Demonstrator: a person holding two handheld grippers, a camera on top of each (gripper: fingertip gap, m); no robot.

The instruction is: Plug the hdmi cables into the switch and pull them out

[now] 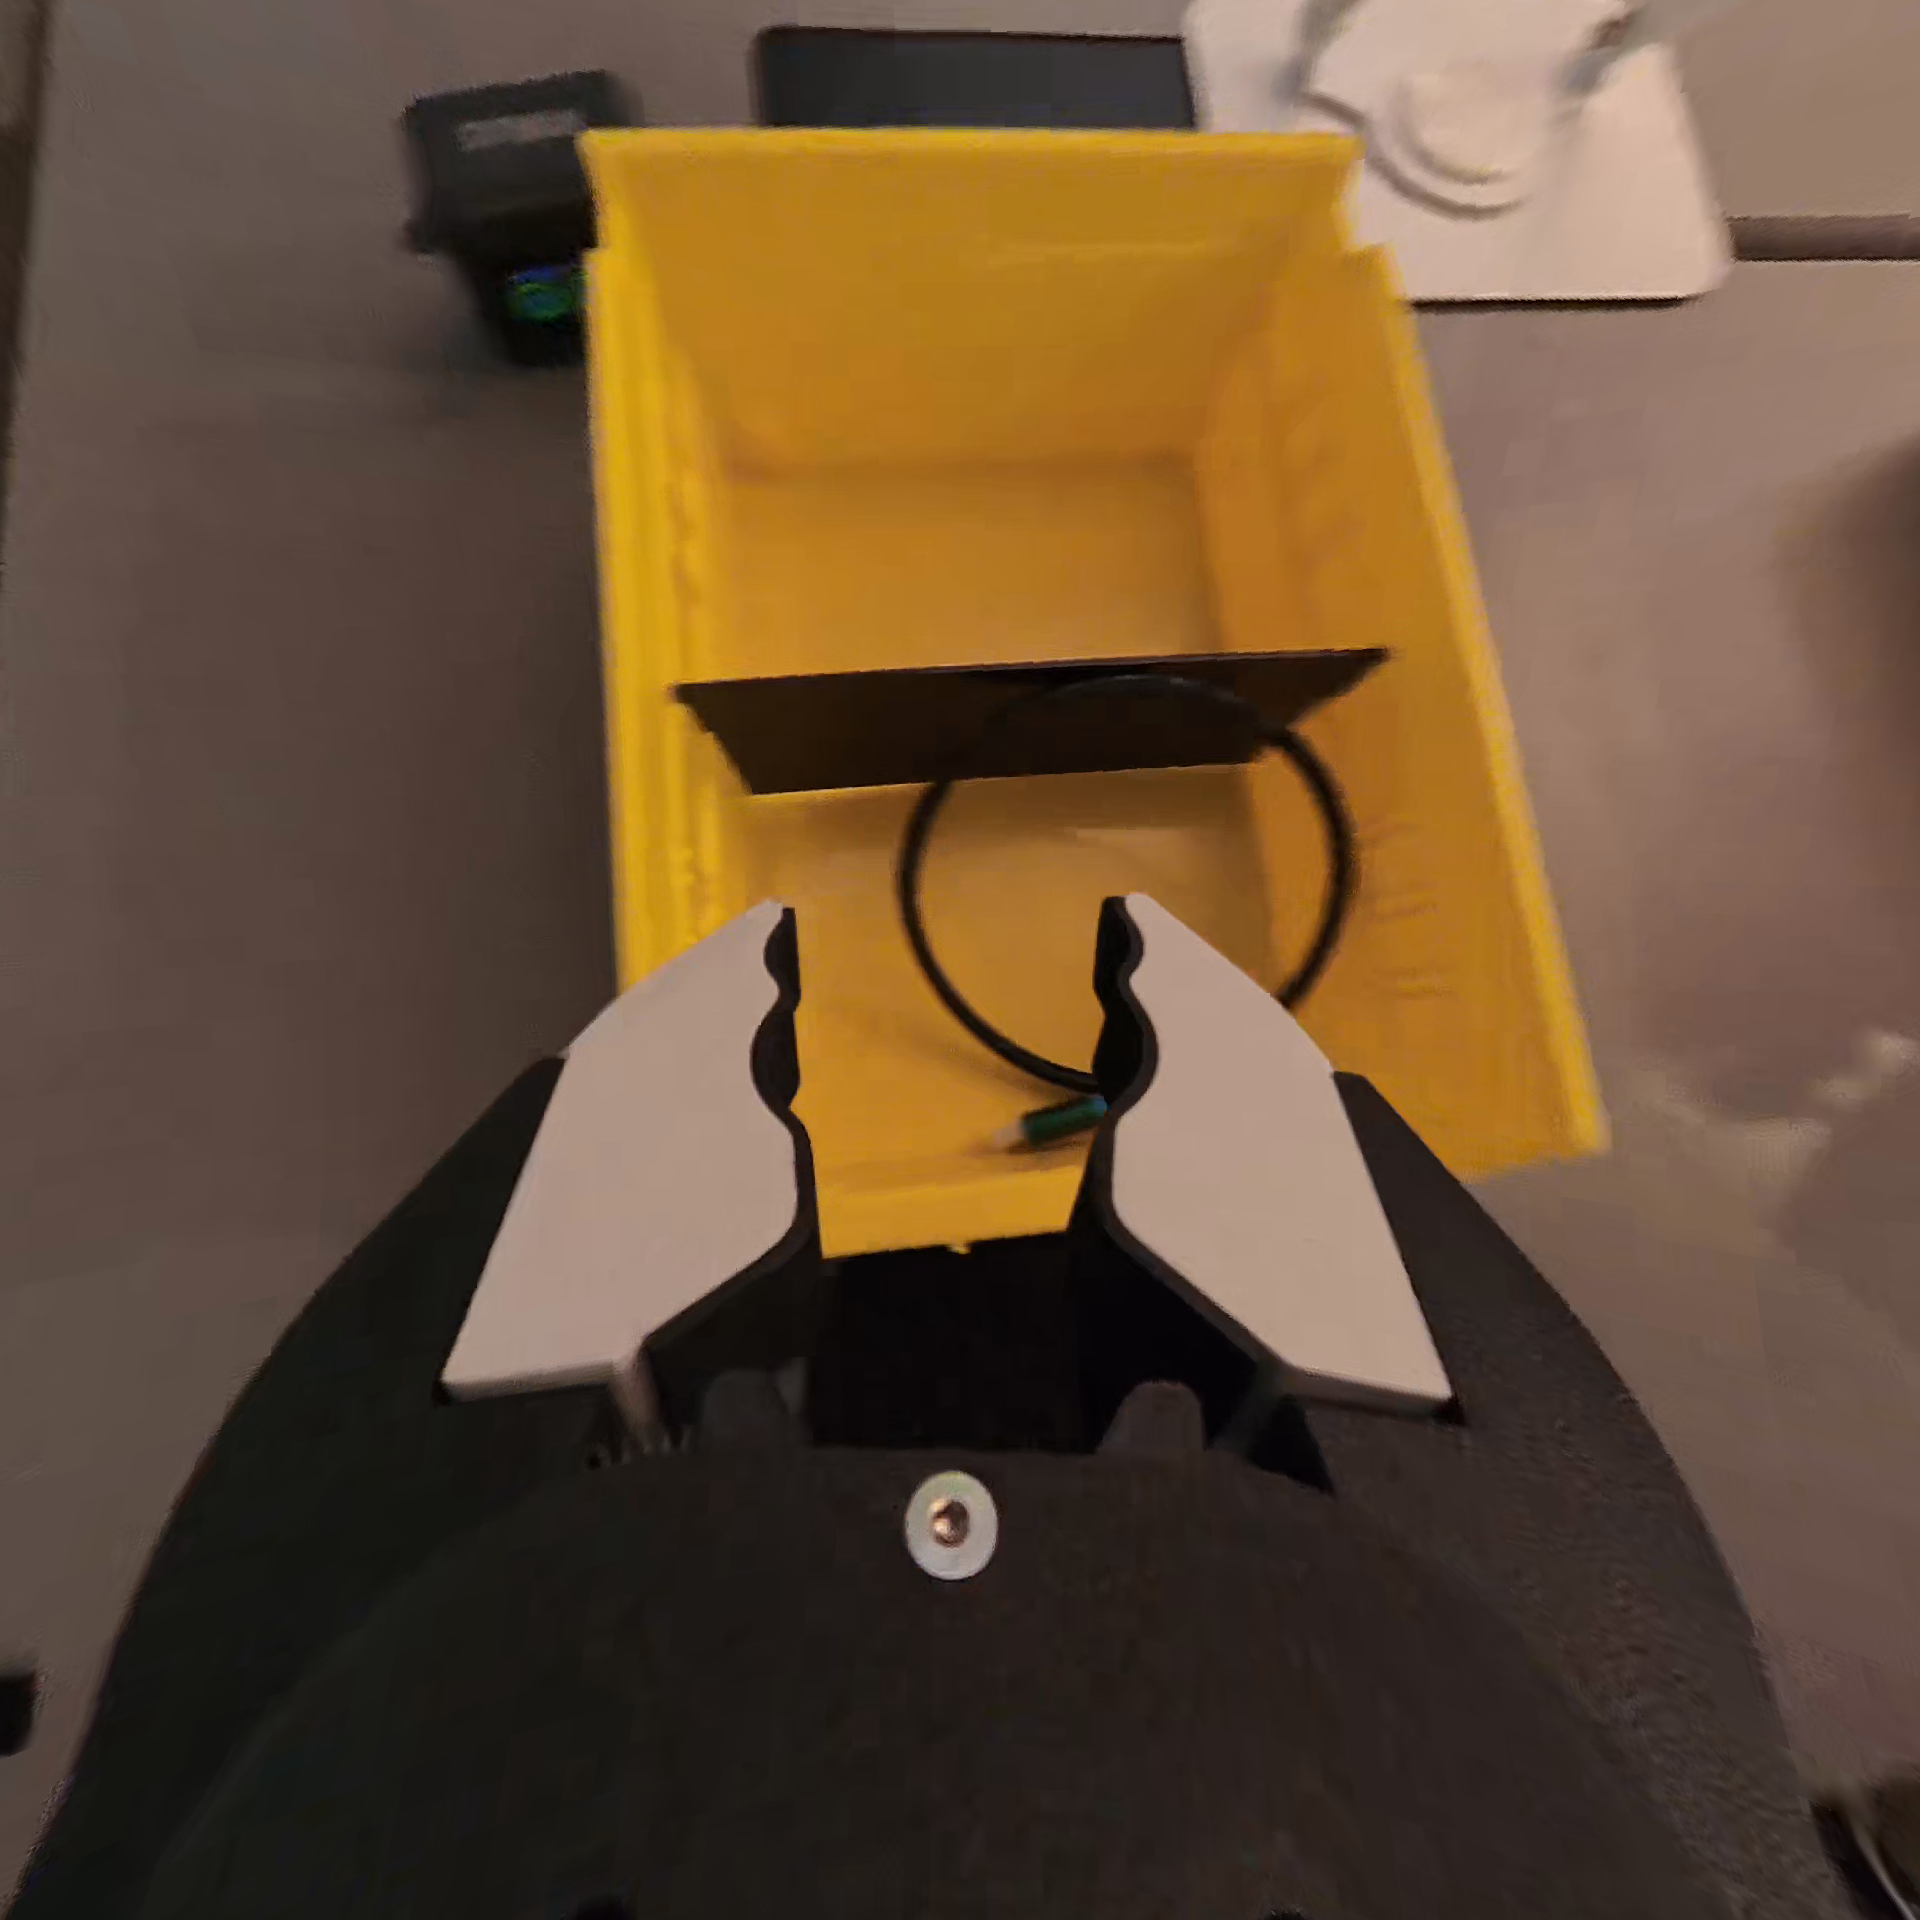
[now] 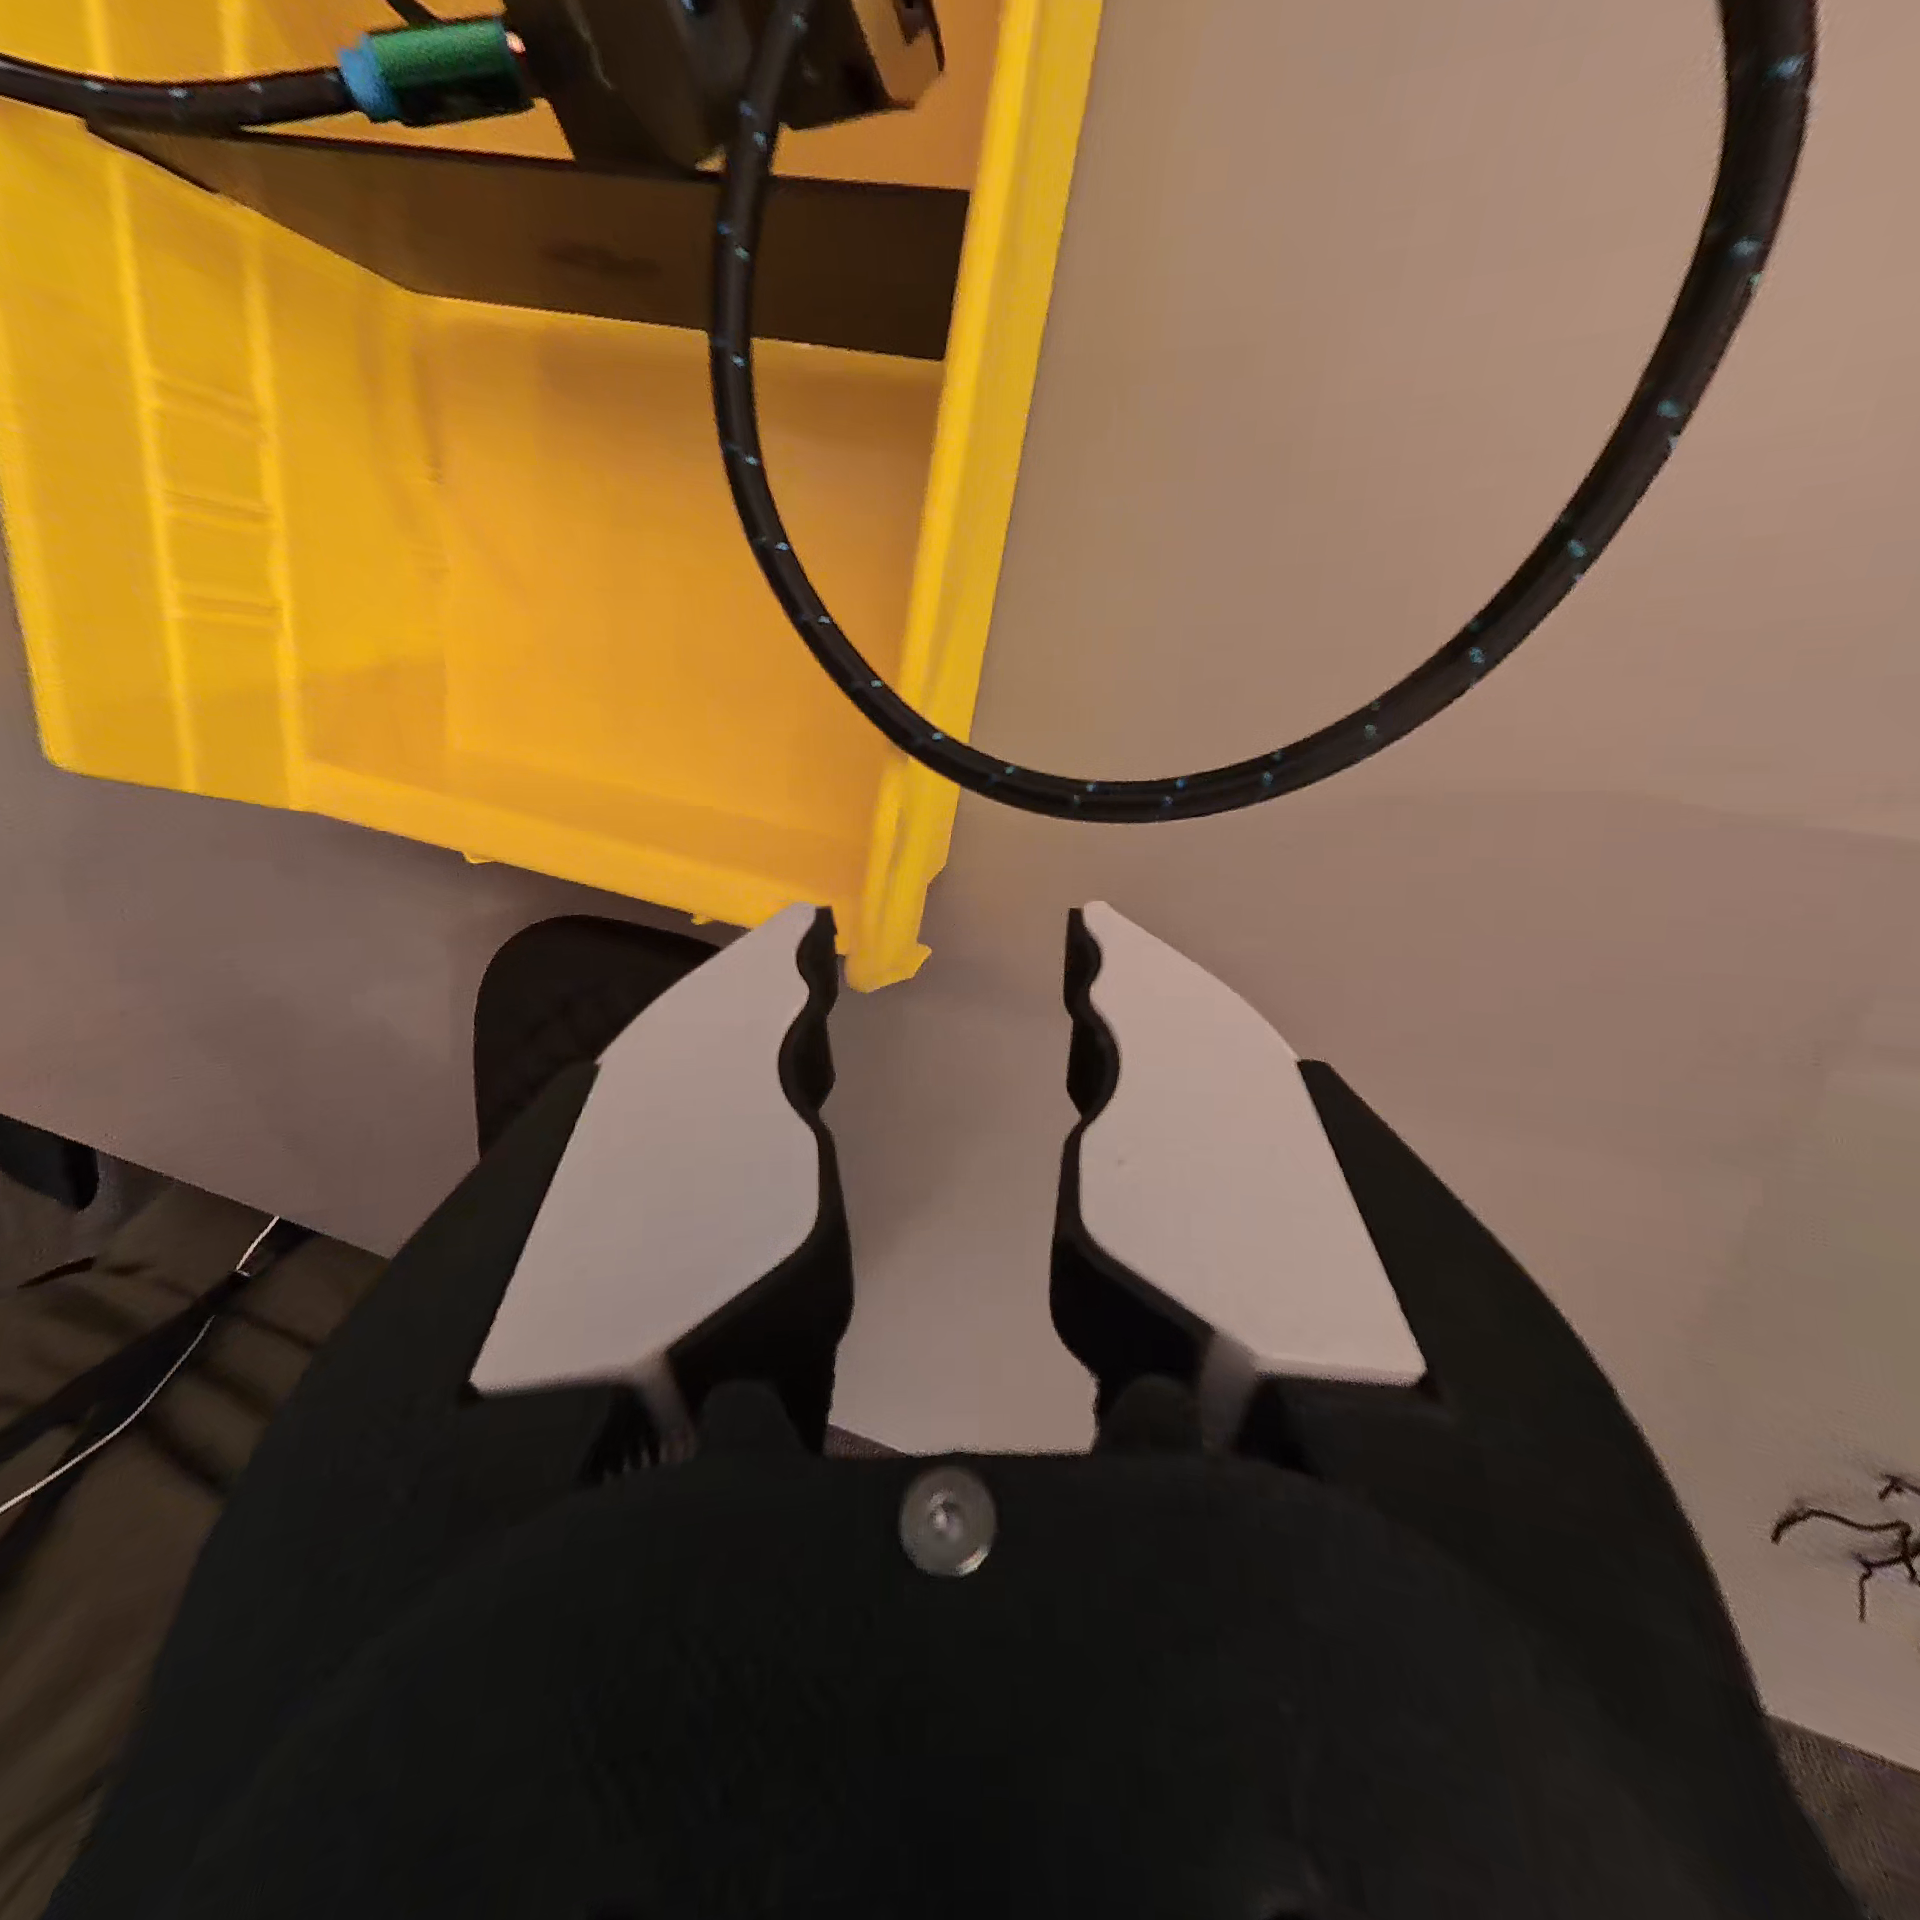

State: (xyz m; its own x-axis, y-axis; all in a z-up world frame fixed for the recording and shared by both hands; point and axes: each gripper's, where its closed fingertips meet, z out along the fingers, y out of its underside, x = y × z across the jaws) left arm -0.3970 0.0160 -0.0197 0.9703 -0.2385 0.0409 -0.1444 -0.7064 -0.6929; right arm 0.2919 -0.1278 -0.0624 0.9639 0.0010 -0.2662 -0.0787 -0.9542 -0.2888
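- The left tool (image 1: 945,914) hangs over the near end of the yellow bin (image 1: 665,582), pointing down into it, its two fingers spread with nothing between them.
- The right tool (image 2: 948,914) sits lower, off the bin's (image 2: 966,416) near right corner, over the pale table (image 2: 1403,520); its fingers are spread too and hold nothing. Its left fingertip (image 2: 805,935) is just beside the bin's corner post.
- Inside the bin a black divider plate (image 1: 997,727) spans from wall to wall; the compartment beyond it looks bare.
- In the near compartment a black cable (image 1: 920,914) curls in a loop, ending in a green plug (image 1: 1060,1120) that lies on the bin floor close to the left tool's right finger.
- From the right-hand camera, a black braided cable (image 2: 1621,499) with pale flecks arcs out over the bin's right wall and loops above the table. A green-and-blue plug (image 2: 436,73) on another black lead sits near the top, next to a dark device (image 2: 665,94); I cannot tell whether it is plugged in.
- Beyond the bin stand a small black box (image 1: 499,166), a dark flat slab (image 1: 977,78) and a blurred white object (image 1: 1455,145).
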